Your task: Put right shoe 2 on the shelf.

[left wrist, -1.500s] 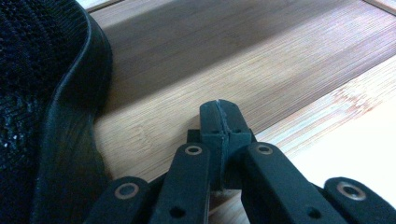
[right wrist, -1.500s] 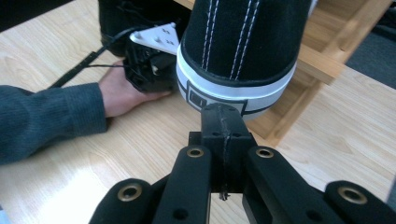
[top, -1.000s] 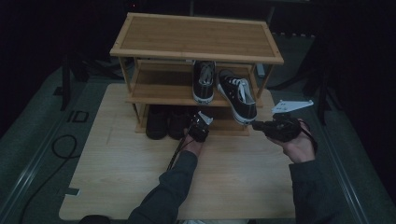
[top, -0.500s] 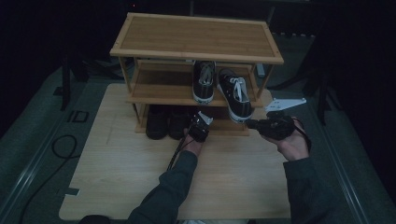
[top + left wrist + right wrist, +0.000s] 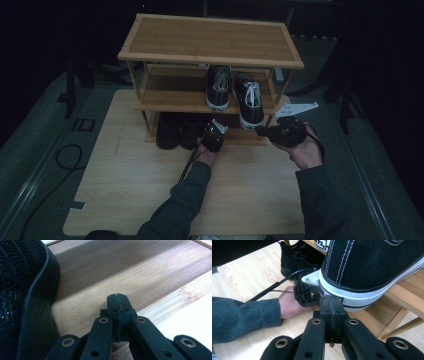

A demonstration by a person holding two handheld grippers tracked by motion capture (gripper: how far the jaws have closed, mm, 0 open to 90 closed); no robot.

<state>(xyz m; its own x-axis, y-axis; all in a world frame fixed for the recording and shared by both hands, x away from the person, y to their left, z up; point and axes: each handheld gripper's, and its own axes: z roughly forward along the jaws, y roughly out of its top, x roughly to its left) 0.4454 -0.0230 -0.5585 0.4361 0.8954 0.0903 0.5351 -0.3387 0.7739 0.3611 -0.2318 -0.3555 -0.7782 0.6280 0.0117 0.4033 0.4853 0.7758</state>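
Sliding sideways toward the rack since a second ago, the right claw [image 5: 261, 132], jaws pressed shut and empty, now has its tip just under the heel of the right sneaker [image 5: 249, 101], which overhangs the middle shelf [image 5: 172, 102]; likely a nudge to seat it. Its own view shows the heel [image 5: 352, 290] directly ahead. The left claw [image 5: 117, 305], also shut and empty, stays beside a black shoe [image 5: 22, 302] on the bottom shelf [image 5: 125, 272].
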